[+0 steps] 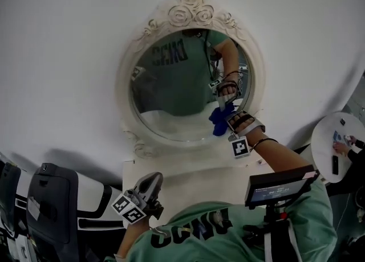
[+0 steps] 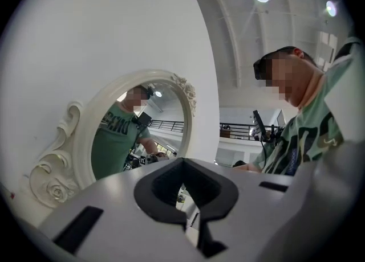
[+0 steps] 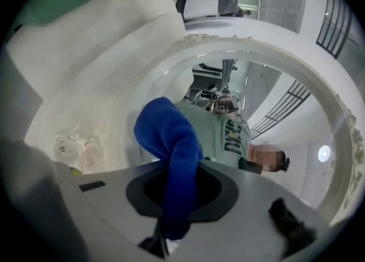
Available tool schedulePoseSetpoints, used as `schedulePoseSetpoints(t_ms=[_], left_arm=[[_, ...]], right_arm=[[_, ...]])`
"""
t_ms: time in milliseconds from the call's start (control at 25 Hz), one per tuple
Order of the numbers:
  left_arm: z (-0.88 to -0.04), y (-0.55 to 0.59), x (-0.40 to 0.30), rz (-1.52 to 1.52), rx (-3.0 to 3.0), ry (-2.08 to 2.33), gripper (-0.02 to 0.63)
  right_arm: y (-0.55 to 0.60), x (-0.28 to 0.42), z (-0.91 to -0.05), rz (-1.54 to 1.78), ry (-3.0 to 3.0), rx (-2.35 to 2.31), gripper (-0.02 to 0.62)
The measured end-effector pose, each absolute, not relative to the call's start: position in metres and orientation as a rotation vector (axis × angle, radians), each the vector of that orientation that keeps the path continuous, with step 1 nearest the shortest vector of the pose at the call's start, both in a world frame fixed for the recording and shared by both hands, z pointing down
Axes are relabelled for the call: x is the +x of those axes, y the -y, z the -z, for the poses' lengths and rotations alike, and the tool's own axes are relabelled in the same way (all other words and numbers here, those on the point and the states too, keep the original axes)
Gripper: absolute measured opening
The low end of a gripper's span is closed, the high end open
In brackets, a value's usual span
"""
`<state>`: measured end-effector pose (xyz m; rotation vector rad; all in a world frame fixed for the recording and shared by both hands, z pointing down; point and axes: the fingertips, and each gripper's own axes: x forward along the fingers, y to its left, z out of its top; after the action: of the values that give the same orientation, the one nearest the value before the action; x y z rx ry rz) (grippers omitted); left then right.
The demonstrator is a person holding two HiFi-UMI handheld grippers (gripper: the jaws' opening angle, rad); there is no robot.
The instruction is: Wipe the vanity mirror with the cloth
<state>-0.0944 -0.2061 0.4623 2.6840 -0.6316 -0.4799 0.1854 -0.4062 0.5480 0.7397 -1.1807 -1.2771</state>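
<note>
Nearest, the left tongs (image 1: pixel 149 182) hang shut and empty over the counter (image 1: pixel 188 184), well short of the glass; beyond, the right tongs (image 1: pixel 227 117) pinch the blue cloth (image 1: pixel 219 121) against the lower right of the vanity mirror (image 1: pixel 171 84), most glass lying up-left

Head view: above, facing steeply down on the vanity mirror (image 1: pixel 171 84) and worktop (image 1: pixel 188 178). Left gripper view: low, set back, oblique to the mirror. Right gripper view: close against the glass. All three views share the mirror.
</note>
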Motion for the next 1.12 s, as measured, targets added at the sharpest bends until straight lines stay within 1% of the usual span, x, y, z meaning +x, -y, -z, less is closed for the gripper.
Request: schedulePoseSetpoints(t_ms=[120, 240, 480, 600, 720, 880, 1040, 1120], left_arm=[[-0.465, 0.211, -0.086, 0.467, 2.686, 0.584, 0.000], [-0.465, 0.214, -0.084, 0.461, 2.688, 0.568, 0.000], [-0.465, 0.203, -0.097, 0.477, 2.687, 0.625, 0.000], [-0.465, 0.198, -0.115, 0.491, 2.671, 0.688, 0.000], [-0.465, 0.193, -0.134, 0.512, 2.646, 0.768, 0.000], [-0.471, 0.181, -0.170, 0.526, 2.612, 0.891, 0.000], [-0.477, 0.164, -0.216, 0.536, 2.556, 1.054, 0.000], [-0.479, 0.158, -0.231, 0.542, 2.534, 1.109, 0.000]], right_arm=[[0.410, 0.220, -0.555, 1.178, 1.094, 0.740, 0.049], [0.409, 0.235, -0.565, 1.058, 1.060, 0.711, 0.049], [0.405, 0.227, -0.559, 1.030, 1.091, 0.756, 0.049], [0.394, 0.173, -0.543, 1.138, 1.182, 0.727, 0.049], [0.395, 0.084, -0.541, 1.332, 1.319, 0.663, 0.049], [0.404, -0.019, -0.560, 1.447, 1.400, 0.546, 0.049], [0.414, -0.095, -0.590, 1.490, 1.438, 0.432, 0.050], [0.418, -0.115, -0.593, 1.503, 1.455, 0.425, 0.049]])
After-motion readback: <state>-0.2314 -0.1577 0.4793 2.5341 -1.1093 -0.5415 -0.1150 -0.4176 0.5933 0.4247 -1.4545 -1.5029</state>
